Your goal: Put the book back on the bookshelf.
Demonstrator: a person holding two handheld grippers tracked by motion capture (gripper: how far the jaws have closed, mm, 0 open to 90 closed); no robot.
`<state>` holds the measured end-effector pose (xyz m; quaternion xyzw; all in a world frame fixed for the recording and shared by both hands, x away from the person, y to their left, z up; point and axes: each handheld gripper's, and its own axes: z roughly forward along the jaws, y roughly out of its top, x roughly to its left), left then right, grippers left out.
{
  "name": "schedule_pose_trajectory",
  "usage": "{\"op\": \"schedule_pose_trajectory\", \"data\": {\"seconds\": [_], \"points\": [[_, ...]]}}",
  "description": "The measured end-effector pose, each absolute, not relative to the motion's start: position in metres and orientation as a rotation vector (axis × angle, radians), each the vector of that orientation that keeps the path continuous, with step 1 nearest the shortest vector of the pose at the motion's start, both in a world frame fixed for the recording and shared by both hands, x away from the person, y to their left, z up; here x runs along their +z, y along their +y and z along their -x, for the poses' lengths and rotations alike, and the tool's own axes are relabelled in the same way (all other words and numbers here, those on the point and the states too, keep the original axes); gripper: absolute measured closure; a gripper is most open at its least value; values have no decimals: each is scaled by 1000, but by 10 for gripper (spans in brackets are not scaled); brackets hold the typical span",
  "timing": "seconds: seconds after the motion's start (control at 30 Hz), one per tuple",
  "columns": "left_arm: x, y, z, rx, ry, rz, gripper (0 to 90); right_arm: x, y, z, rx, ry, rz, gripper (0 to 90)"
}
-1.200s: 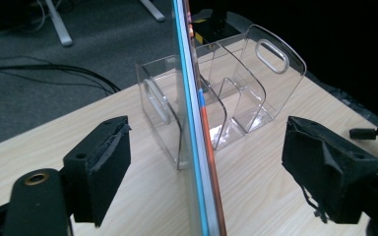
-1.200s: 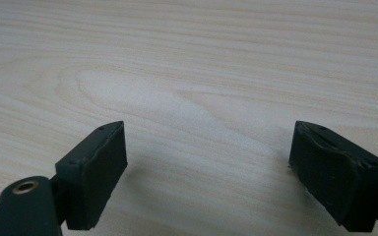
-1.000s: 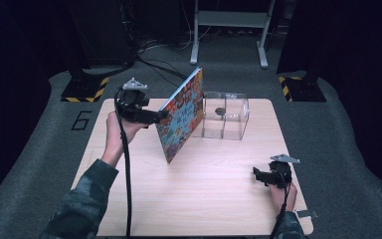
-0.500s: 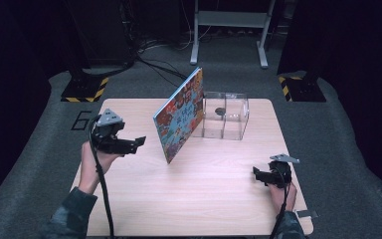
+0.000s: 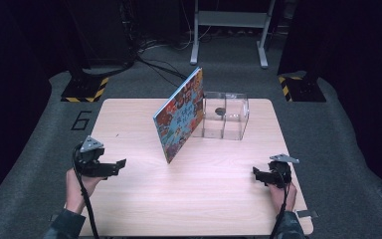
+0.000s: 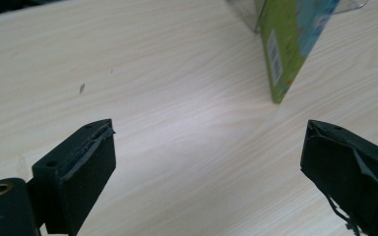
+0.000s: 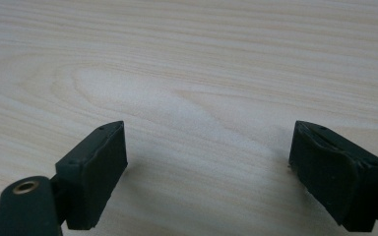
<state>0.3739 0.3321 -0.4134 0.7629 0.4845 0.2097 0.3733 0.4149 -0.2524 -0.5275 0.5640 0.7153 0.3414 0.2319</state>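
**Leaning book is the thing to watch**

The table (image 5: 129,209) carries the whole risk: its smooth wood gives the book's bottom edge little to bite on. In the high view the book (image 5: 180,115) stands at centre frame, tilted, its top edge resting against the clear box (image 5: 225,115) just to its right, its lower edge on the bare wood. Nothing else props it. I'd judge that a nudge at the base would let that edge skate toward you and the cover slap flat; a push higher up could shove the light box backward toward the table's far edge, with the small dark item (image 5: 220,111) inside it.

In the left gripper view the book's green back cover (image 6: 280,54) sits at upper right, apart from the jaws.

Your left gripper (image 5: 110,169), at lower left of the high view, has just been opening and stands released with nothing between the pads (image 6: 86,172). If you swing it back in low, its trailing cable or a wide jaw could clip the book's near corner.

Your right gripper (image 5: 257,175), lower right, is also spread and empty over bare wood (image 7: 202,98), well apart from everything, so it poses the least danger.
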Motion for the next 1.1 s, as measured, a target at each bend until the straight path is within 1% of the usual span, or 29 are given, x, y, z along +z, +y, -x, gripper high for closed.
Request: {"op": "schedule_pose_trajectory", "data": {"seconds": [0.47,0.53,0.57,0.7,0.83,0.9,0.93,0.97,1.1], "points": [[-485,373,-359,524,1443,-1917,33,-528,-251,-415,913,1971,-1537,137],[-492,377,-356,523,1439,-1925,26,-528,-250,-415,910,1971,-1535,137],[-495,377,-355,537,1451,-1906,22,-528,-250,-415,908,1970,-1535,137],[-509,382,-351,583,1467,-1924,15,-528,-250,-415,903,1973,-1533,137],[-522,385,-350,597,1475,-1931,1,-528,-250,-415,904,1972,-1524,137],[-529,386,-349,577,1484,-1928,1,-528,-250,-415,904,1973,-1524,137],[-532,386,-348,617,1470,-1913,0,-528,-250,-415,903,1973,-1523,136],[-533,385,-346,635,1460,-1922,0,-528,-250,-415,903,1973,-1523,136],[-533,385,-347,627,1456,-1921,0,-528,-248,-416,902,1961,-1535,135]]}}
